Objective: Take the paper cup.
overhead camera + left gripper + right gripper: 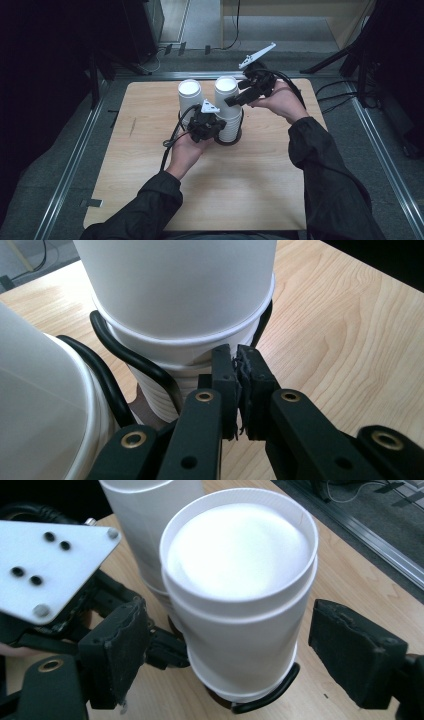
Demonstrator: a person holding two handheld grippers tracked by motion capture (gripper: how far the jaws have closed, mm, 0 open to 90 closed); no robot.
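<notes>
1. Black left fingers (239, 390) are pressed together with nothing visibly between them, their worn rubber pads meeting just in front of the lower rims of the right-hand cup stack (185, 315).
2. Beside those fingers runs a black wire holder (135, 362), a glossy loop that rings the foot of the stack; a second loop curves round the left-hand cup stack (45, 405) at the frame's edge.
3. Spread wide, the right fingers (240, 660) stand either side of the right-hand stack, clear of its wall on both sides, so nothing is gripped.
4. Each stack is a nest of white foam-like cups: matte, smooth, tapering, with rolled rims showing as stepped bands near the foot.
5. Judging by the material, the cups are very light and soft-walled; a hard squeeze would likely dent or crack them, and a nested cup may stick to the one below.
6. A sensible hold is gentle, across the upper wall just under the top cup's rim, where the rim stiffens it.
7. Pale wood-grain bench (250, 190) under the holder looks smooth, so the holder could slide unless steadied.
</notes>
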